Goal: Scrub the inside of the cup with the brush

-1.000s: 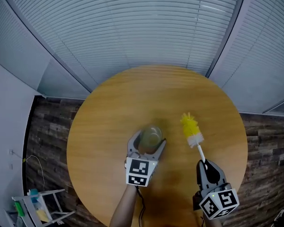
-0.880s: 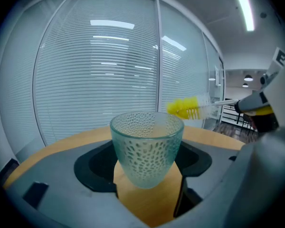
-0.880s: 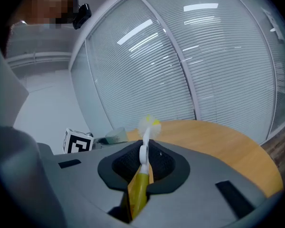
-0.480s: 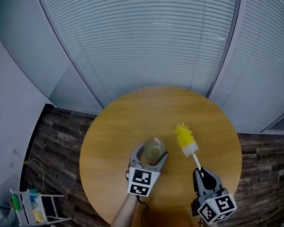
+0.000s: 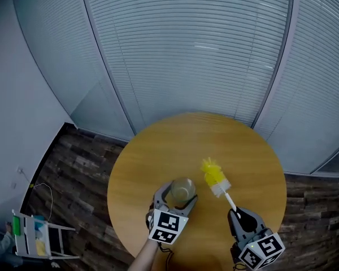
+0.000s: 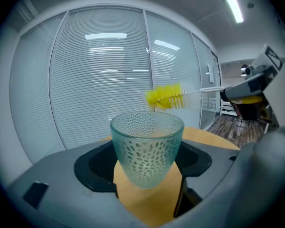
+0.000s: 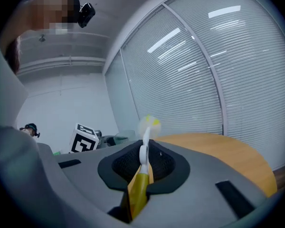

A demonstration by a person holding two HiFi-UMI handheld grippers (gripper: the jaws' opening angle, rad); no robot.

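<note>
Holding the task's dimpled glass cup (image 5: 182, 189) upright between widely spread jaws, the left hand-held gripper (image 5: 178, 192) has its pads on the cup's two sides. The cup seems to hang just above the round wooden counter (image 5: 152, 151) rather than stand on it. The right hand-held gripper (image 5: 235, 212) is closed narrow on the yellow end of the brush (image 5: 216, 178) handle. The thin white stem points forward, and the yellow-and-white bristle head sits near the cup's mouth but apart from it, off to its right and outside the rim. In the left gripper view the bristles (image 6: 167, 96) show above and beyond the rim of the cup (image 6: 146, 146), so scrubbing has not yet begun. The main risk is the cup's shape: it tapers toward the base and is gripped only on its sides, so a downward push from the brush could slide it down through the pads or tip it. A head that comes in off-centre could catch the rim and twist the cup in the grip. The brush is held far back on a slim handle (image 7: 143, 151), so sideways scrubbing force could swivel it between the jaws. As for contents, the cup looks empty, with no water, suds or residue showing through its walls.
</note>
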